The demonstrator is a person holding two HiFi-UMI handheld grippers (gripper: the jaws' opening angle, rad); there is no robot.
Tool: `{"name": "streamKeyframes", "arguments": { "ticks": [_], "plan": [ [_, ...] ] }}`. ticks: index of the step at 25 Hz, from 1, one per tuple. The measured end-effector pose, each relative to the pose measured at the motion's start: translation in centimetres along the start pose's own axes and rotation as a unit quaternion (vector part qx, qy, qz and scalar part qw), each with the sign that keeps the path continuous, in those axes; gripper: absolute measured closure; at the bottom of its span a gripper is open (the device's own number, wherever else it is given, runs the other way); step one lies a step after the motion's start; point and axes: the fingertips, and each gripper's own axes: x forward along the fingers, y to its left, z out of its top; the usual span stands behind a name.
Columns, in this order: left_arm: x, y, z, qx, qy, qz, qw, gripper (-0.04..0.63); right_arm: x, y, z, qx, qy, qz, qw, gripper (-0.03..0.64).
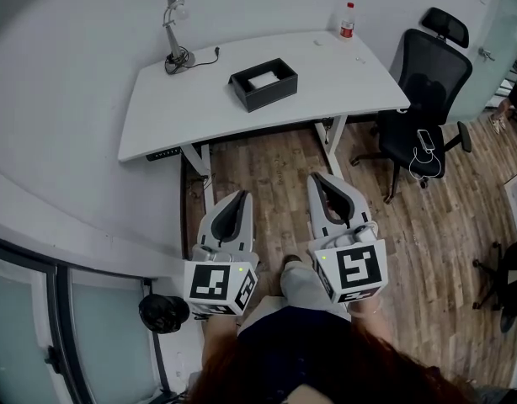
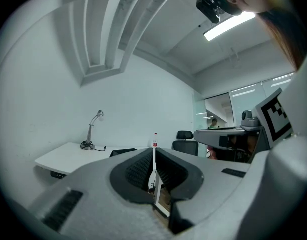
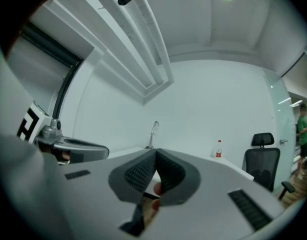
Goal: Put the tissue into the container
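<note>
A black open container (image 1: 263,83) stands mid-desk on the white desk (image 1: 183,99), with a white tissue (image 1: 263,79) lying inside it. Both grippers hang over the wooden floor in front of the desk, well short of the container. My left gripper (image 1: 240,195) points toward the desk with its jaws together and nothing between them; its own view shows the jaws (image 2: 154,151) meeting, with the container's dark edge (image 2: 122,152) beyond. My right gripper (image 1: 317,178) is shut and empty too, and in its own view (image 3: 156,154) the pads touch.
A desk lamp (image 1: 176,32) stands at the desk's back left, a red-labelled bottle (image 1: 348,21) at the back right, with small white scraps (image 1: 358,59) near it. A black office chair (image 1: 423,99) stands right of the desk. A glass partition runs along the left.
</note>
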Motion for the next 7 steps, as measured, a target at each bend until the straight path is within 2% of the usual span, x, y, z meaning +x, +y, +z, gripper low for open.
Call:
{"name": "streamKeyframes", "arguments": {
  "ticks": [7],
  "plan": [
    [0.24, 0.12, -0.19, -0.003, 0.003, -0.005, 1.0, 0.558, 0.3, 0.56, 0.33, -0.013, 0.003, 0.008, 1.0, 0.597]
  ]
}}
